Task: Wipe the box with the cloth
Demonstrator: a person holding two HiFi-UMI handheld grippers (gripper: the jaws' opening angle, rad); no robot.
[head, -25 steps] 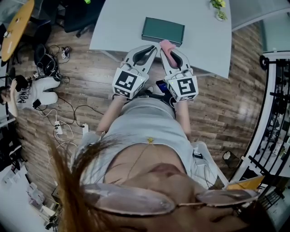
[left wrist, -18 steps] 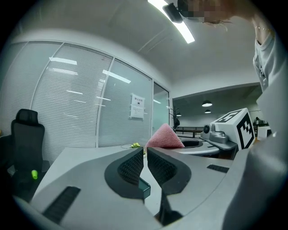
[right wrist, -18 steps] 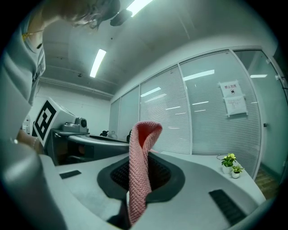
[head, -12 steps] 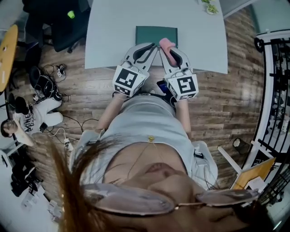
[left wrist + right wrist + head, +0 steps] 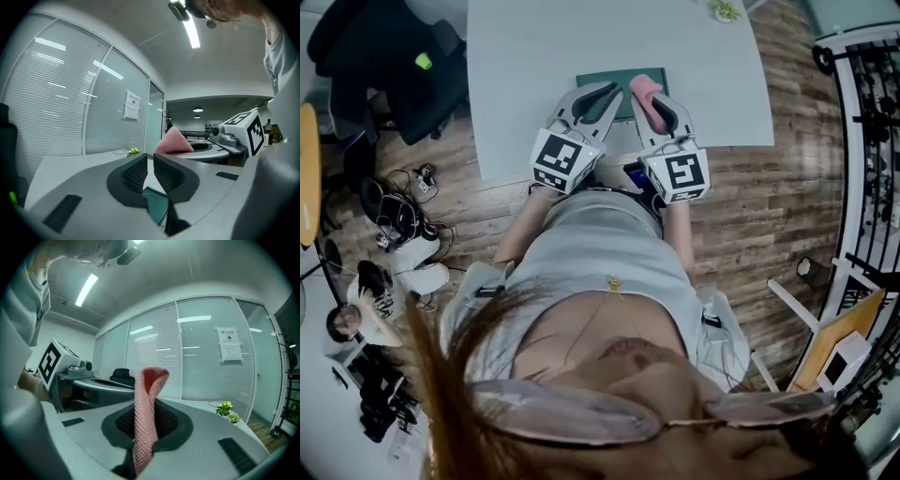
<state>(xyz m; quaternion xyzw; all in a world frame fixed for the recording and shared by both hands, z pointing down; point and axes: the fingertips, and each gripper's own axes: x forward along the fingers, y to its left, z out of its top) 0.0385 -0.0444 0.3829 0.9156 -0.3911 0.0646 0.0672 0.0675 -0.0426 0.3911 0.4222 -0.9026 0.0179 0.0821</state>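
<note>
Right hand-held gripper is closed on the pink cloth. A folded strip is pinched between the pads and the looped end stands up past the tips. Left hand-held gripper is shut with the pads almost touching and nothing between them. Both are held side by side in front of the person, pointing roughly level toward the worktop.

The dark green flat box lies on the near part of the worktop. In the head view it sits right at and under both grippers' tips. The left gripper view shows a corner of it below the jaws. Whether the cloth touches the box yet cannot be told.

Judged step: the approach, with wiping not begun. To do it well:
- Tilt the right gripper down so the loose loop of cloth meets the lid, not the hard jaw tips.
- The box looks light and may slide on the smooth worktop, so brace an edge or pin a corner with the closed left gripper.
- Wipe in straight overlapping passes from edge to edge with light pressure.
- Keep the pinch firm, since only a narrow strip is held and drag could pull it out.

The small plant at the far edge is well apart and no concern.
</note>
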